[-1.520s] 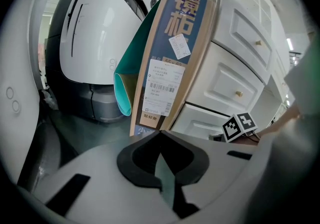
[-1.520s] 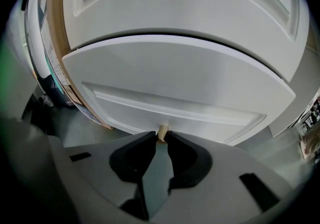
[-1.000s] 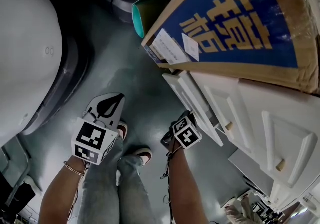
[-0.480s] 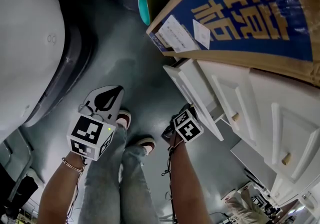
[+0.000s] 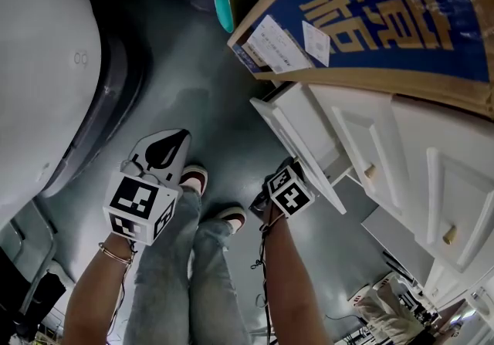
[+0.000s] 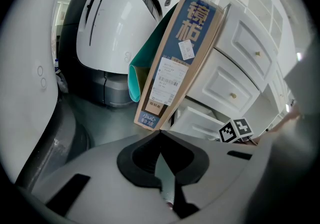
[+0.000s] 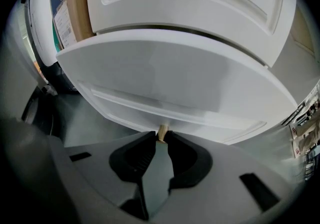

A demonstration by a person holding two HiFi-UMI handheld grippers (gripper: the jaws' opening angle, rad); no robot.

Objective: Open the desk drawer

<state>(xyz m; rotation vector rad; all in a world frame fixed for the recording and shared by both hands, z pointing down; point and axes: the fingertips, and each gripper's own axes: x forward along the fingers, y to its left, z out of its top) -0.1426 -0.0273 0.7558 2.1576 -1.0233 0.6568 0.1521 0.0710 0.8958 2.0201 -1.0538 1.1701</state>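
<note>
While the right gripper (image 7: 161, 140) reaches steeply down to the white drawer (image 7: 170, 82), its two jaws are clamped on the small brass-coloured knob (image 7: 162, 132) at the middle of the drawer front. That drawer is the lowest one of the white desk (image 5: 432, 181) and stands partway out of it, its front tilted toward the person. Off to the side, the left gripper (image 6: 159, 135) hangs over the grey floor (image 5: 201, 104) with its jaws pressed together and nothing between them. A tall cardboard box (image 6: 177, 62) with a blue label leans against the desk, a teal roll (image 6: 134, 83) just behind it, near a big white rounded machine (image 6: 125, 22).
</note>
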